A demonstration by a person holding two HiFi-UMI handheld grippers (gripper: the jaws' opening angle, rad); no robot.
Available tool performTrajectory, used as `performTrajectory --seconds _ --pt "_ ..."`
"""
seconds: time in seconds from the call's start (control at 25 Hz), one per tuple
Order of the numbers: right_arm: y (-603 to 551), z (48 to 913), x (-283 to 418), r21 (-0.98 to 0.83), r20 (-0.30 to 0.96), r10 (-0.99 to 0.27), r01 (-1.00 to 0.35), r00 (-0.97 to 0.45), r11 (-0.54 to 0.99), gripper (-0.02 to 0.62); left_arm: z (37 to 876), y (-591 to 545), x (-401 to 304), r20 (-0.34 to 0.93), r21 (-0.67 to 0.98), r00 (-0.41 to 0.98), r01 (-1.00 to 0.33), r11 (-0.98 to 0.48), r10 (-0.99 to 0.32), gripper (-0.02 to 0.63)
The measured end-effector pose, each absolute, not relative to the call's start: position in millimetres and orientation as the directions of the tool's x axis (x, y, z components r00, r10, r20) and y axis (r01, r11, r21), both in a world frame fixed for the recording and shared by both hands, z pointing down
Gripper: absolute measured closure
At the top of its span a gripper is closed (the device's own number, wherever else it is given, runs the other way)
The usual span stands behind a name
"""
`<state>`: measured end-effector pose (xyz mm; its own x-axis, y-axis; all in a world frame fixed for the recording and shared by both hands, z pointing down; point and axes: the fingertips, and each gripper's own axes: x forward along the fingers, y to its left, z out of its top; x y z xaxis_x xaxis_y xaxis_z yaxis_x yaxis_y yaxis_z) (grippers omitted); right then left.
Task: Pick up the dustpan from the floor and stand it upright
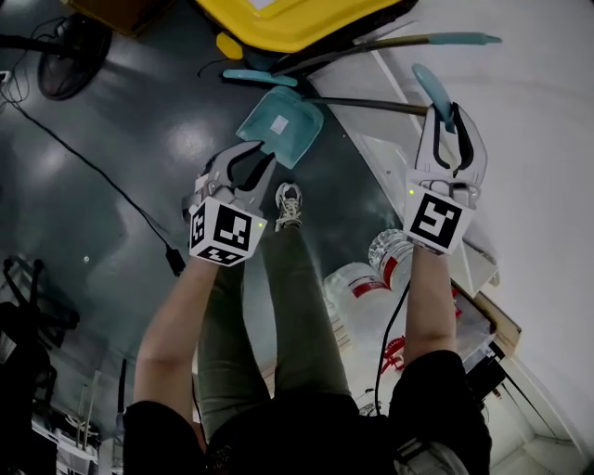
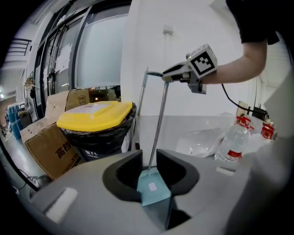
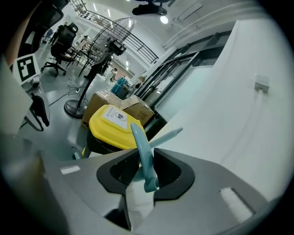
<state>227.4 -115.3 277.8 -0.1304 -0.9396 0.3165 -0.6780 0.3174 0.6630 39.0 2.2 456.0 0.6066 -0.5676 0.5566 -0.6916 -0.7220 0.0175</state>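
Observation:
The dustpan has a teal pan (image 1: 278,125), a thin grey pole (image 1: 371,104) and a teal handle (image 1: 432,85). My left gripper (image 1: 263,153) is shut on the near edge of the pan (image 2: 151,189), which hangs above the dark floor. The pole (image 2: 158,124) rises steeply from the pan toward my right gripper (image 2: 172,74). That right gripper (image 1: 445,113) is shut on the teal handle (image 3: 144,160), which sticks out past its jaws. In the left gripper view the pan fills the gap of the left gripper (image 2: 148,172).
A black bin with a yellow lid (image 1: 288,19) stands just behind the pan. A second teal-handled tool (image 1: 455,39) leans there. Cardboard boxes (image 2: 50,147) sit left of the bin. Water bottles (image 1: 371,269), a floor cable (image 1: 102,176) and a standing fan (image 1: 70,56) surround me.

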Motion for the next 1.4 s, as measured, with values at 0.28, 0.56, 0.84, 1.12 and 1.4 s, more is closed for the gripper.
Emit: performTrajectory --seconds 0.28,0.56,0.84,1.12,1.4 --pt "-100 282 255 0.647 0.292 -0.952 -0.715 -0.089 0.265 0.5 441 8 47 0.553 0.02 0.627 -0.667 -0.745 -0.548 0.474" --pt "-78 286 244 0.579 0.355 -0.928 -0.754 -0.109 0.31 0.495 423 11 47 0.546 0.039 0.64 -0.664 -0.747 -0.54 0.474" --pt "-52 293 225 0.487 0.393 -0.911 -0.811 -0.128 0.324 0.477 400 13 43 0.515 0.046 0.666 -0.651 -0.758 -0.54 0.474" --pt "-28 296 209 0.461 0.434 -0.888 -0.81 -0.151 0.363 0.471 376 12 37 0.491 0.043 0.676 -0.649 -0.76 -0.549 0.474" --pt "-14 298 196 0.402 0.47 -0.866 -0.833 -0.17 0.382 0.449 341 13 34 0.462 0.056 0.69 -0.65 -0.758 -0.557 0.474"
